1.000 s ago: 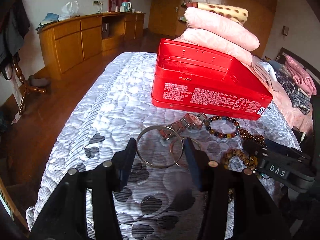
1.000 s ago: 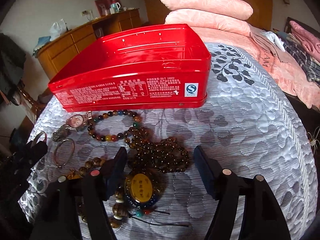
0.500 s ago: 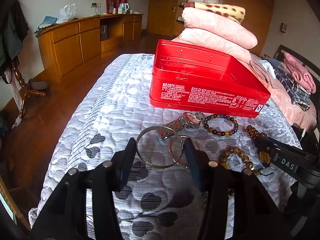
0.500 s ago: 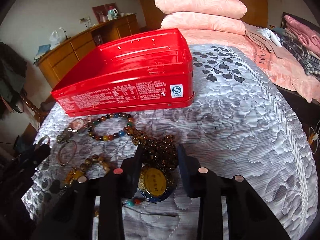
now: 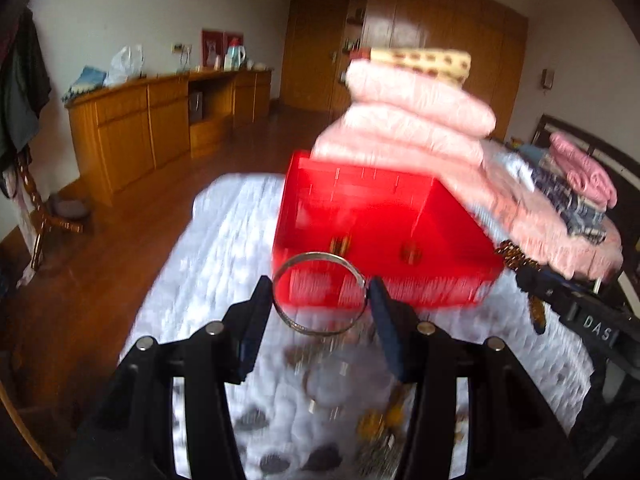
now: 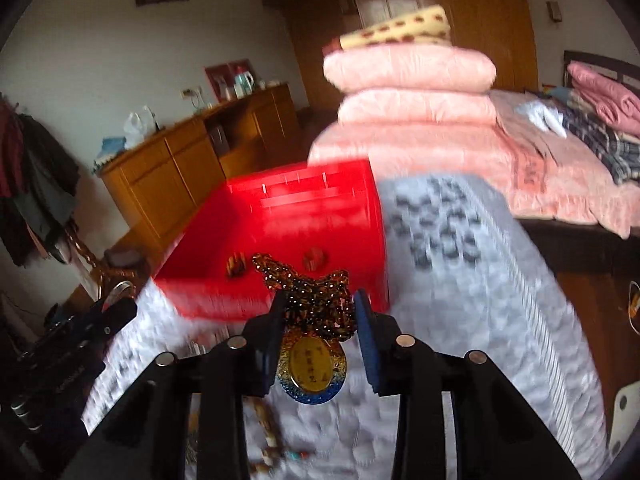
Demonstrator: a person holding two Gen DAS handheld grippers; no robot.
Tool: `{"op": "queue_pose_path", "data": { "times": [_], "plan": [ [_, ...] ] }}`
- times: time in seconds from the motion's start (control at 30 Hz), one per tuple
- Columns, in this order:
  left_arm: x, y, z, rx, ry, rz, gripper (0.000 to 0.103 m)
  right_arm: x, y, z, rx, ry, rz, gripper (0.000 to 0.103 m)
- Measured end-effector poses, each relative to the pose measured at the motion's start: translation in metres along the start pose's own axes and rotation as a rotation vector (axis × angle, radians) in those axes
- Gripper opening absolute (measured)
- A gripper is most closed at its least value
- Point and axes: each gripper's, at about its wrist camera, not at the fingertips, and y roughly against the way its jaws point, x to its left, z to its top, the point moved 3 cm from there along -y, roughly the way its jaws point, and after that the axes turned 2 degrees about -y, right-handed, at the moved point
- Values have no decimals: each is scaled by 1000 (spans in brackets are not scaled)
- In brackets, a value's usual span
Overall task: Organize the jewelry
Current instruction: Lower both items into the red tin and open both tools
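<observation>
A silver bangle (image 5: 319,293) is clamped across its width between the fingers of the left gripper (image 5: 319,300), its ring held upright and raised off the quilted bedspread (image 5: 224,240). Just beyond the fingertips an open red tin (image 5: 384,240) is seen, blurred, with two small items lying inside. A brown bead necklace (image 6: 316,300) is pinched in a bunch between the fingers of the right gripper (image 6: 318,316); its oval yellow pendant (image 6: 312,366) hangs below the beads, between the finger bases. The same tin lies ahead of those fingertips. More jewelry (image 5: 372,424), blurred, is left on the bedspread beneath the left fingers.
</observation>
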Motion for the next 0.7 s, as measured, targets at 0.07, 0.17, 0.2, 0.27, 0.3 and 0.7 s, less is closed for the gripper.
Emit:
{"op": "queue_pose_path", "data": {
  "times": [0.07, 0.17, 0.2, 0.27, 0.3, 0.7],
  "plan": [
    [-5, -4, 22, -36, -3, -13, 48, 4, -3, 16, -28, 7, 0, 34],
    [-13, -21, 46, -54, -24, -25, 48, 8, -17, 36, -38, 0, 22, 34],
    [-16, -29, 52, -54, -24, -35, 48, 10, -23, 42, -41, -1, 20, 34],
    [-19, -42, 59, -47, -26, -44, 48, 10, -34, 49, -45, 6, 10, 34],
    [-20, -53, 62, -40, -25, -50, 48, 10, -43, 52, -37, 4, 9, 34],
    [-18, -99, 52, 22, -31, -37, 65, 9, -75, 47, 3, 23, -3, 46]
  ]
}}
